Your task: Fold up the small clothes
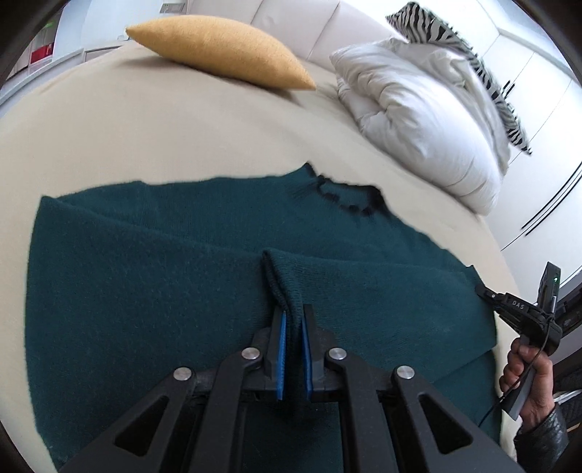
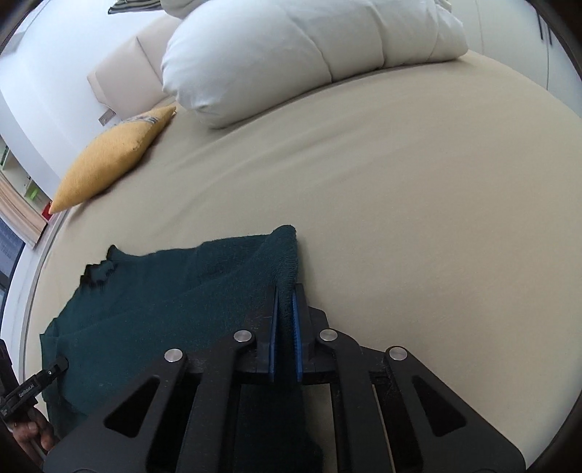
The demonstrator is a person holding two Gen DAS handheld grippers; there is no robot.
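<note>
Dark green knit sweater (image 1: 182,276), spread flat on the beige bed sheet (image 1: 152,138) at the near edge of the bed, neckline (image 1: 342,196) toward the headboard and trimmed in darker yarn. Left gripper (image 1: 293,316): jaws narrow, blue pads pinching a ribbed fold of the sweater, probably a sleeve cuff (image 1: 283,276), lifted above the body panel near its middle. Right gripper (image 2: 285,302): jaws narrow, pads clamped on a raised edge of the same sweater (image 2: 163,291) at its right-hand side, where the knit meets bare sheet (image 2: 418,218); which part of the garment this is cannot be told, the gripper's own linkage covering it. In the left wrist view the right gripper's black body shows at the right edge, held by a hand (image 1: 527,382) with a dark sleeve and a thin black cable. Mustard-yellow cushion (image 1: 218,51): on the sheet toward the far left corner, well apart from the sweater. White duvet (image 1: 418,120), bundled: toward the far right corner, near the cushion's tip. Zebra-striped cushion (image 1: 454,43): behind and partly upon the duvet, blurred. Padded cream headboard (image 1: 309,25): behind the cushions. Open sheet lies between the sweater and all the bedding.
</note>
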